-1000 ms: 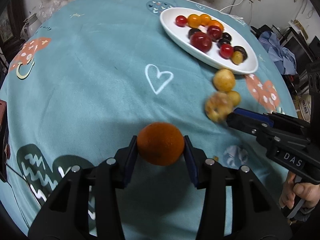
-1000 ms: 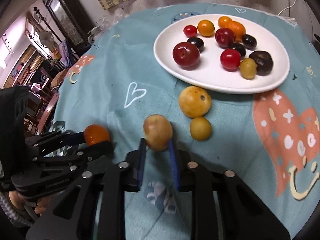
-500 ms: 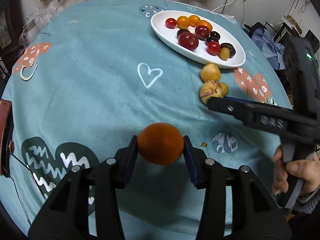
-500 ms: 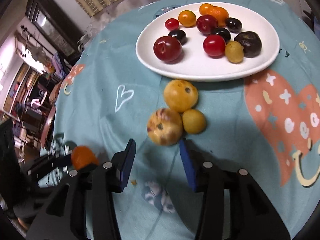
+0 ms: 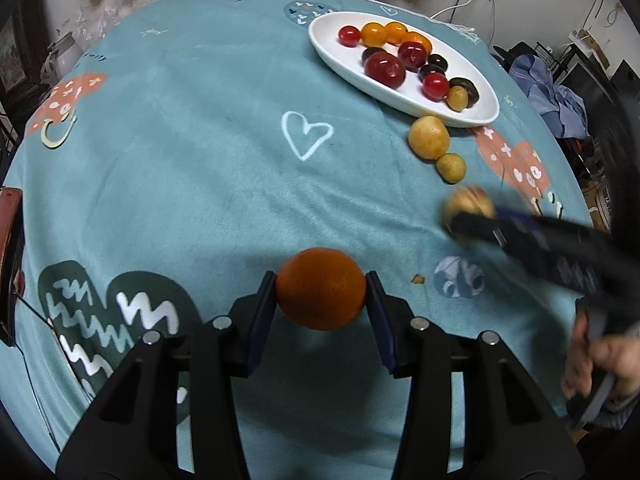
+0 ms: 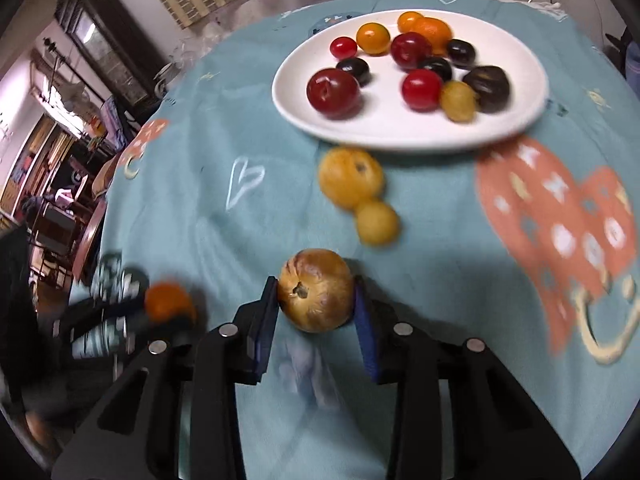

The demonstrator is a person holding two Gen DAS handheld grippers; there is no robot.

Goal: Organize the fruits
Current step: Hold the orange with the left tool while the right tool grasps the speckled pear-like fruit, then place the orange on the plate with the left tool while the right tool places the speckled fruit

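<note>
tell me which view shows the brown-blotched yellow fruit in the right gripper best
The right wrist view: the brown-blotched yellow fruit sits sharp and close between the right gripper pads, stem pit visible. The left wrist view shows it small, blurred, partly hidden behind a finger.

Wide bare cloth on the desk (image 5: pixel 200 168) left of the white plate (image 5: pixel 404 100). Two yellow fruits (image 6: pixel 350 176) sit touching just before the plate's near rim, blocking that approach; the plate's near side lies bare.
</note>
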